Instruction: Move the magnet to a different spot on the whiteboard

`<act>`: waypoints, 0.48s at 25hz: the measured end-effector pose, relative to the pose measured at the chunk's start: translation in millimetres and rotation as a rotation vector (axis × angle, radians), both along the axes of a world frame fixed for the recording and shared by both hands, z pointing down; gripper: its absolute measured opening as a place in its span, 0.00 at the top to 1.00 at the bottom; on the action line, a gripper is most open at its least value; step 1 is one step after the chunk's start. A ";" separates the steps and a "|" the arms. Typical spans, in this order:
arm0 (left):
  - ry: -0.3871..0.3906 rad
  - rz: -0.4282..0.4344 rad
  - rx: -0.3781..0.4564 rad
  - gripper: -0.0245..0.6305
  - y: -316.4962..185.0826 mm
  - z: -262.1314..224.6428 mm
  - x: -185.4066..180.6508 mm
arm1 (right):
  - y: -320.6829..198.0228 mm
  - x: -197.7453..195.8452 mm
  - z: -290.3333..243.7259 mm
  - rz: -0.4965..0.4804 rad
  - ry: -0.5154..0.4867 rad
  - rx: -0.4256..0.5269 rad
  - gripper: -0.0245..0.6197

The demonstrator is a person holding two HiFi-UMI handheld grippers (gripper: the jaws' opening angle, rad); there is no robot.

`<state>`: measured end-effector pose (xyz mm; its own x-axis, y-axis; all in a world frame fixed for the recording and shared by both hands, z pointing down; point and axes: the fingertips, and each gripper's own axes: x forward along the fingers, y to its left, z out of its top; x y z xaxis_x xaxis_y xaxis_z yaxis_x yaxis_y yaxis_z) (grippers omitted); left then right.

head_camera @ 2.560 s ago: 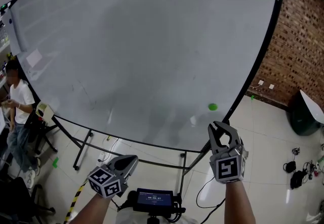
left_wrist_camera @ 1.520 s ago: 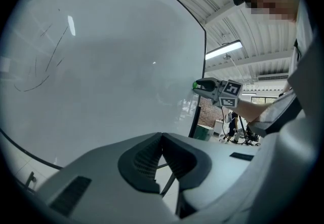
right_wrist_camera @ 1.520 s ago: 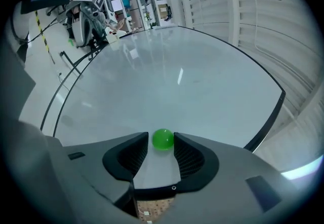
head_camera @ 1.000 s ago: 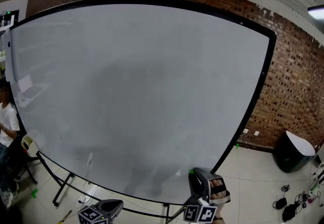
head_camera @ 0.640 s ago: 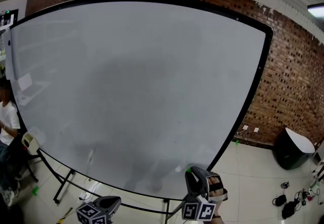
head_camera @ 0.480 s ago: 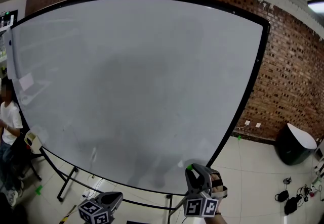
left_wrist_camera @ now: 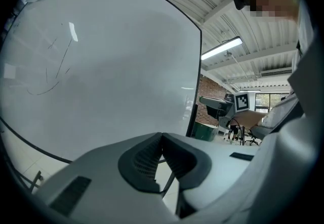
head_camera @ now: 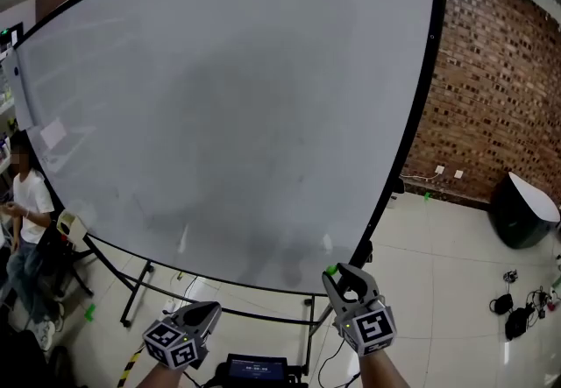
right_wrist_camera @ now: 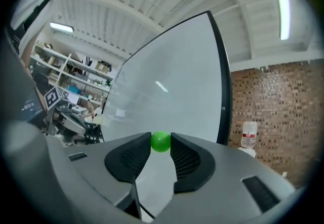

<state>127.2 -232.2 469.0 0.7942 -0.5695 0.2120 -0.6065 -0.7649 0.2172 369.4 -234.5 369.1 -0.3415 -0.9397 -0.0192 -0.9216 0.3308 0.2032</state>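
Left gripper (head_camera: pixel 211 310) hung low, under the bottom edge of the whiteboard (head_camera: pixel 237 88). Its jaws were pressed together with nothing between them.

Right gripper (head_camera: pixel 345 273) was at the board's lower right corner, jaws pinching the green magnet (right_wrist_camera: pixel 161 141) at their very tips, with both pads against it. In the head view the magnet sat just above the bottom edge, near the black right frame (head_camera: pixel 414 115). Could not tell whether it touched the board face.

Room on the board:
- A paper strip (head_camera: pixel 19 88) hung at the left edge.
- Faint pen strokes (left_wrist_camera: pixel 53 63) showed toward the upper left in the left gripper view.
- The rest of the face, across to the right frame, was plain grey-white.

Off the board:
- A seated person (head_camera: pixel 26 202) was beyond the left edge.
- Right of the frame stood a brick wall (head_camera: pixel 491 88).
- A black bin (head_camera: pixel 523 211) and cables (head_camera: pixel 517 307) were on the tiled floor.

Markings:
- Each gripper's cube carried a square black-and-white marker (head_camera: pixel 375 328).
- The text on the small screen (head_camera: pixel 256 369) between the grippers was too small to read.
- A bottle (right_wrist_camera: pixel 247 136) stood by the brick wall in the right gripper view, its label illegible.
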 end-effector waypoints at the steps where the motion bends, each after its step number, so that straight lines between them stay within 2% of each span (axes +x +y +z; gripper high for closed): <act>1: 0.001 -0.005 0.002 0.93 2.2 -3.4 2.8 | 4.1 3.7 4.7 -0.010 -0.035 -0.003 0.74; 7: 0.000 -0.027 0.020 0.93 11.8 -12.3 11.5 | 23.5 12.9 30.3 -0.092 -0.314 -0.059 0.74; 12: -0.019 -0.023 0.023 0.93 19.8 -6.9 4.3 | 31.4 -2.7 40.9 -0.149 -0.453 -0.067 0.74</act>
